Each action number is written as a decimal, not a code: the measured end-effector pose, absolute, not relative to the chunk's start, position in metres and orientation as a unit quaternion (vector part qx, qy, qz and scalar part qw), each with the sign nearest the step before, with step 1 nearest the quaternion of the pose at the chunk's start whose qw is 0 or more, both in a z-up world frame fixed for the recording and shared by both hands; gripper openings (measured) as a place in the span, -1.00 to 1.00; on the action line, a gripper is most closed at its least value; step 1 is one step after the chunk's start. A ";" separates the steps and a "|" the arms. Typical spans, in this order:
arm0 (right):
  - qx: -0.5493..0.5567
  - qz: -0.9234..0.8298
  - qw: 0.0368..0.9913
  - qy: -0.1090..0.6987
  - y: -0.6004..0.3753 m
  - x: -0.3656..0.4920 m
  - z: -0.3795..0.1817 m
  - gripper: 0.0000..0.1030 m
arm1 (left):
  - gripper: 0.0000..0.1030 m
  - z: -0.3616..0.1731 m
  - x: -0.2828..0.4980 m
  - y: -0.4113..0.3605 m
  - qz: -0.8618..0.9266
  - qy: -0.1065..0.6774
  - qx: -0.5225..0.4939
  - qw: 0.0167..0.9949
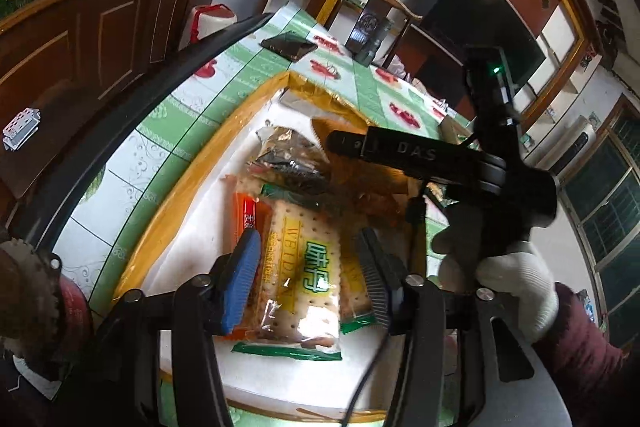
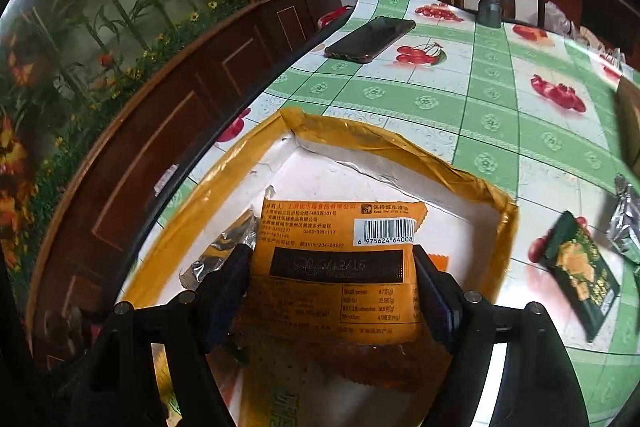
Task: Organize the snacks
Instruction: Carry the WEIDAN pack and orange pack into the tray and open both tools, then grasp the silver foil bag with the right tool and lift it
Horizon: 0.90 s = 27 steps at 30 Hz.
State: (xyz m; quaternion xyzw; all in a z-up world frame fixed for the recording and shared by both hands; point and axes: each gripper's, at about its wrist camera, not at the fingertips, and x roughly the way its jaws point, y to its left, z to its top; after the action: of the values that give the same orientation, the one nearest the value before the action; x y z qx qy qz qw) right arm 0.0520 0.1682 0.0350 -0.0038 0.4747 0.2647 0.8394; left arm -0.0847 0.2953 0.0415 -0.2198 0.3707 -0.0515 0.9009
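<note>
A shallow white tray (image 2: 400, 183) with a rim wrapped in glossy yellow tape sits on a surface (image 2: 472, 99) covered in a green-and-white checked cloth printed with red fruit, and several snack packets lie inside it. The right gripper (image 2: 332, 283) hangs over the tray with an orange packet (image 2: 340, 267) between its jaws, both pads touching the packet's side edges; the packet shows its back, with a white barcode panel, a dark rectangular band and rows of small print, and its lower end is see-through. The left gripper (image 1: 308, 275) stands over a clear-wrapped cracker packet (image 1: 304, 267) with green ends and green characters on a yellow panel; its jaws are apart, the blue pad and the ribbed black pad on either side of the packet without pressing it. Just beside the cracker packet lie a red-orange stick packet (image 1: 246, 215) and a dark, shiny crinkled packet (image 1: 288, 155). On the cloth outside the tray rest a dark green packet (image 2: 580, 275), a silver foil packet (image 2: 624, 219) and a black phone (image 2: 370, 39). A white-gloved hand (image 1: 516, 287) holds the right gripper's handle.
</note>
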 end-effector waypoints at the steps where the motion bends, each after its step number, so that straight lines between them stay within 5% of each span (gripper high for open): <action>1: 0.001 0.266 0.840 0.473 0.167 0.052 0.036 0.56 | 0.09 0.044 -0.087 0.295 -0.052 0.366 -0.220 0.903; 6: 0.020 0.268 0.844 0.464 0.153 0.047 0.047 0.56 | 0.34 0.052 -0.090 0.289 -0.054 0.360 -0.220 0.905; 27: 0.088 0.228 0.866 0.435 0.006 -0.002 0.061 0.58 | 0.38 0.055 -0.102 0.206 -0.130 0.393 -0.233 0.880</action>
State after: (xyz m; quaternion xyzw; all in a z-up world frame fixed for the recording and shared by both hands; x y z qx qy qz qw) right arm -0.0022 0.0063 0.0611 0.0876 0.4354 0.2279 0.8665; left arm -0.1020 0.2065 0.0547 -0.2332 0.3929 -0.1300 0.8800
